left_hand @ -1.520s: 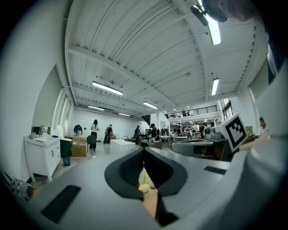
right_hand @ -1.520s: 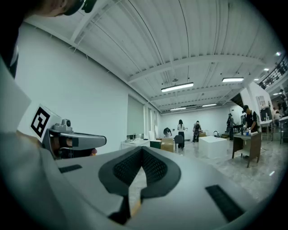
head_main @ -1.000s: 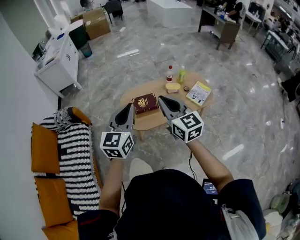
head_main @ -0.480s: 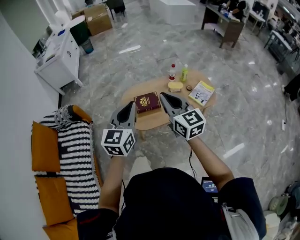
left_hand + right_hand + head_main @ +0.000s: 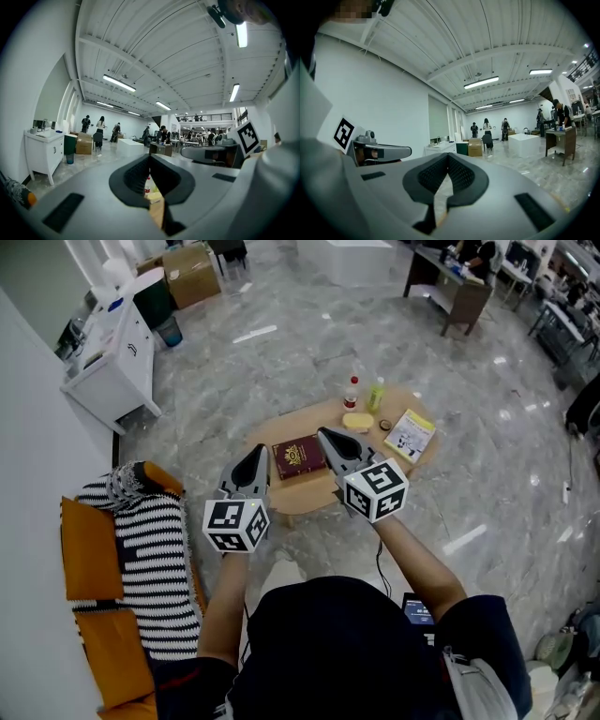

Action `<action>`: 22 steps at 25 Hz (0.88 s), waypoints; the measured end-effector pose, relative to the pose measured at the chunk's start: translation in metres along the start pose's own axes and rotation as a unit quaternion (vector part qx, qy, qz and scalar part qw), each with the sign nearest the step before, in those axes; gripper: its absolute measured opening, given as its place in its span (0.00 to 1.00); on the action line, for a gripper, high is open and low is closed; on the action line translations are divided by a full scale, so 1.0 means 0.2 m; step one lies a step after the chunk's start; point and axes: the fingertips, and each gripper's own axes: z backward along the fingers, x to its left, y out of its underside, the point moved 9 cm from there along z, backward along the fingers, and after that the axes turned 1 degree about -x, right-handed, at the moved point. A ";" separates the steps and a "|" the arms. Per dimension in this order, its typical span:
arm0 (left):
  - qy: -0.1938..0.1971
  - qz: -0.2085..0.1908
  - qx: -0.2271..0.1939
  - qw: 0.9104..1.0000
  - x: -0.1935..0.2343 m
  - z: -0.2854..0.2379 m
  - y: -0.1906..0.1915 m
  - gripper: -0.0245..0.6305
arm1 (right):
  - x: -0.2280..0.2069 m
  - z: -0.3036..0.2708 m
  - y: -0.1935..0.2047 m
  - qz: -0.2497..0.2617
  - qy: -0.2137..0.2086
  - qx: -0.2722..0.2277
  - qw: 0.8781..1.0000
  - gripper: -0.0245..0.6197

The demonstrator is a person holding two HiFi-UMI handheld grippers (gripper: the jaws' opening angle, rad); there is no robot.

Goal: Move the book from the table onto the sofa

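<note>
Two closed grippers above a low table.
The left gripper (image 5: 257, 454) and right gripper (image 5: 325, 436) each have jaws pressed together, holding nothing. The dark red book (image 5: 300, 457) lies flat on the round wooden table (image 5: 305, 499), seen between the two gripper tips; the orange sofa (image 5: 92, 549) stands well apart at left.

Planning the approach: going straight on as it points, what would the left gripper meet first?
Likely the red-capped bottle on the table, seen between the shut tongs of the left gripper; height is unclear, so it may pass above.
</note>
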 end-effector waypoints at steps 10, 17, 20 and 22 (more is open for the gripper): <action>0.025 0.013 0.011 1.000 0.39 -0.23 -0.10 0.06 | -0.04 -0.41 -0.08 -0.004 0.019 0.011 1.000 0.05; 0.052 0.021 0.028 0.998 0.62 -0.35 -0.07 0.06 | -0.05 -0.64 -0.04 -0.005 0.039 0.023 0.999 0.05; 0.065 0.020 0.031 0.997 0.69 -0.38 -0.06 0.06 | -0.05 -0.71 0.00 -0.012 0.052 0.027 0.998 0.05; 0.076 0.018 0.034 0.996 0.72 -0.40 -0.04 0.06 | -0.05 -0.75 0.03 -0.017 0.062 0.033 0.997 0.05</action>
